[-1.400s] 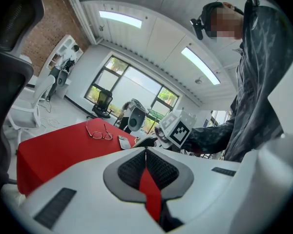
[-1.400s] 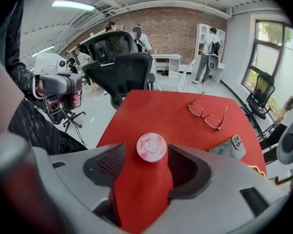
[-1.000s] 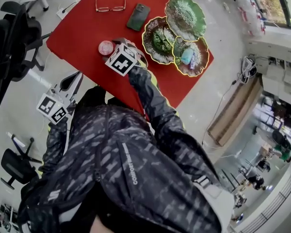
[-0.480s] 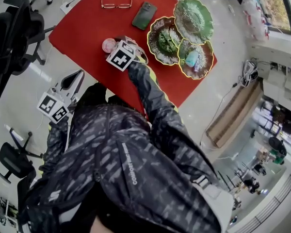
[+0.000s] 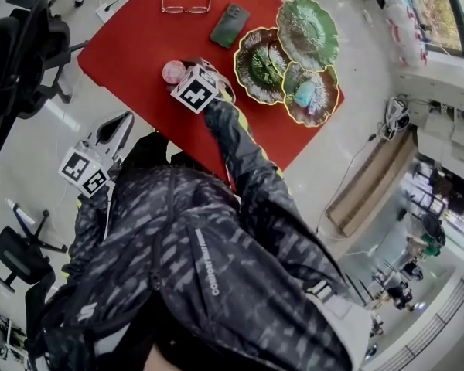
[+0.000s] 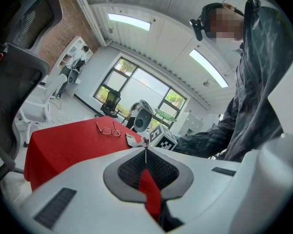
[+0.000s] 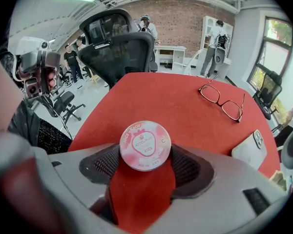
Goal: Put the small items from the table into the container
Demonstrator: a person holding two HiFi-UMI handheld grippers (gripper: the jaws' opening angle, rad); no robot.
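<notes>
The right arm is reaching steeply down, the right claw [image 7: 145, 152] standing wide around the pink tin [image 7: 145, 143], which is lying flat on the red bench [image 5: 131, 45]. The left claw [image 6: 145, 149] is hanging pinched together off the bench, at 7 o'clock of the tin. The leaf-shaped dishes [image 5: 309, 33] are sitting at the tin's 3 o'clock, and office chairs [image 5: 23, 52] are standing at its 9 o'clock.

— What is the person wearing?
— A dark jacket [image 5: 216, 269] with grey streaks and white lettering.
— And the claws?
— Pale grey shells and black meshed pads [image 7: 103, 164]. There's a black-and-white marker cube [image 5: 196, 88] on both the left claw [image 6: 145, 144] and the right claw [image 7: 145, 152].
</notes>
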